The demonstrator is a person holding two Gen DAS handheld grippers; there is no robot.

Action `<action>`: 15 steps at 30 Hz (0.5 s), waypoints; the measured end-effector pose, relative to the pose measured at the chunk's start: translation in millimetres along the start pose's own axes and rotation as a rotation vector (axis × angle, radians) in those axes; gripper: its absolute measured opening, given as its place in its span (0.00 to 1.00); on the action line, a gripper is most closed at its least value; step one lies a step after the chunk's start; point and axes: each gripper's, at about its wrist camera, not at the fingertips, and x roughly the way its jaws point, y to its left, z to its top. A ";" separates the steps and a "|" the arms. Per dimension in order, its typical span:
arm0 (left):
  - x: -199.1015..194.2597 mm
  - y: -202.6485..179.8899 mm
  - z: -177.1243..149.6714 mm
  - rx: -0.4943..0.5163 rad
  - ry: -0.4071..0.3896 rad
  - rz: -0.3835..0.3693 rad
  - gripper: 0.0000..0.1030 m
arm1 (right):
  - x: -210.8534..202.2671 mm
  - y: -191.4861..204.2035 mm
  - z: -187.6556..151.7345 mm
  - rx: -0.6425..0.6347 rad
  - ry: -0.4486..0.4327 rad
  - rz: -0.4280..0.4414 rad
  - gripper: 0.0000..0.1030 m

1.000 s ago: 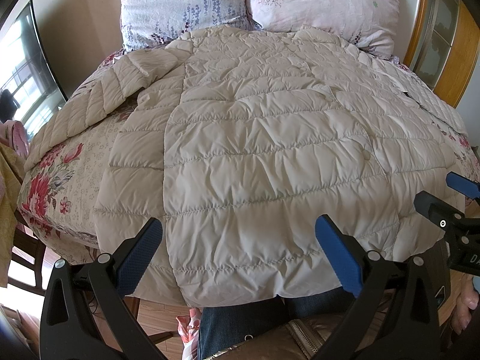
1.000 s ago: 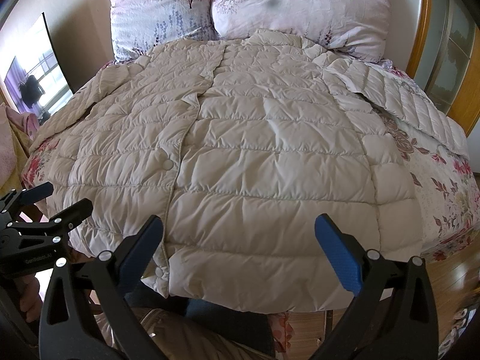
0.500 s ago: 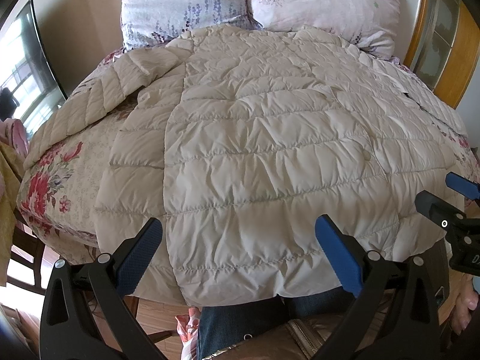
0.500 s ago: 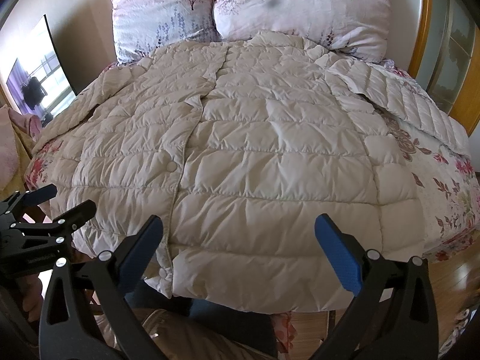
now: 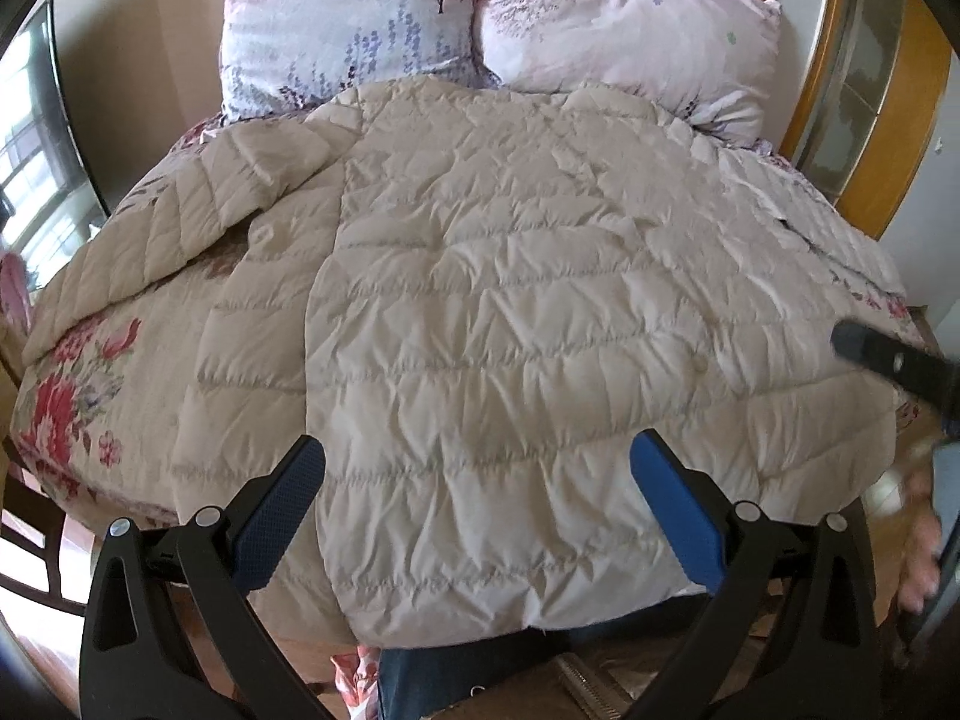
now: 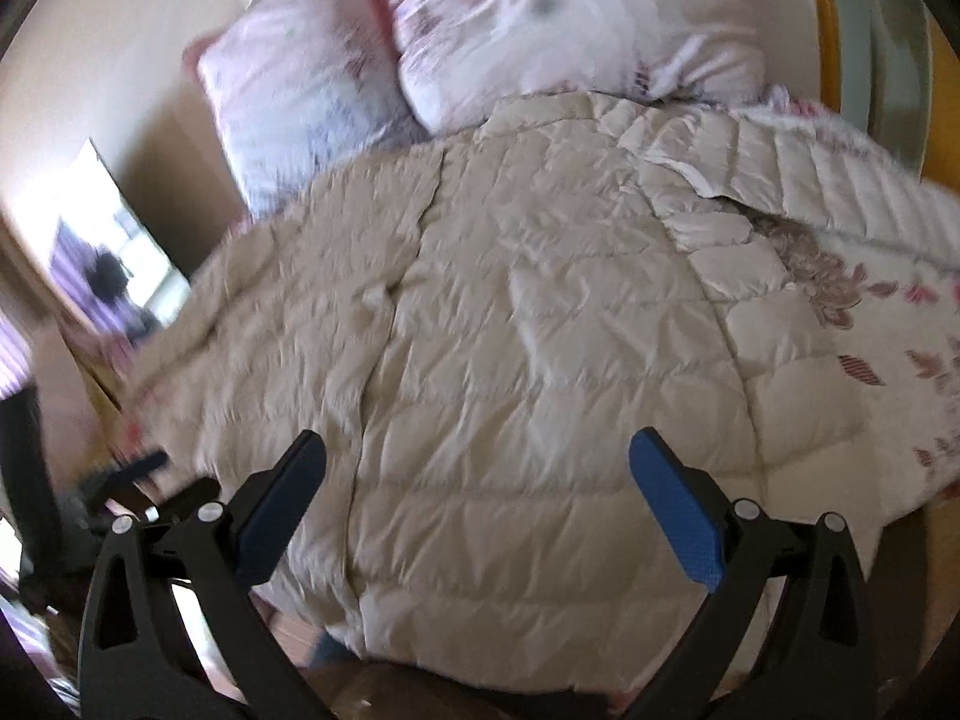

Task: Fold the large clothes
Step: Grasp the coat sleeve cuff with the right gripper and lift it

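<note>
In the left wrist view the left gripper (image 5: pixel 477 480) hangs with its blue-padded jaws spread wide and holding nothing, over the near hem of a beige quilted jacket (image 5: pixel 480 312) that lies spread flat on a bed with a floral bedspread (image 5: pixel 66 402); one sleeve (image 5: pixel 162 240) runs out to the left, two pink pillows (image 5: pixel 480 12) stand at the head, and a black part of the right gripper shows at the right edge. In the right wrist view, which is blurred, the right gripper (image 6: pixel 477 480) is likewise wide open and empty above the jacket's (image 6: pixel 510 330) lower front; the other sleeve (image 6: pixel 798 180) lies out to the right over the bedspread (image 6: pixel 900 336), with the pillows (image 6: pixel 480 42) beyond.
</note>
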 end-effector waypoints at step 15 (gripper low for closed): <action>28.9 38.6 73.3 -0.145 -0.029 -0.243 0.99 | -36.6 -250.2 68.0 0.819 -0.322 -0.199 0.57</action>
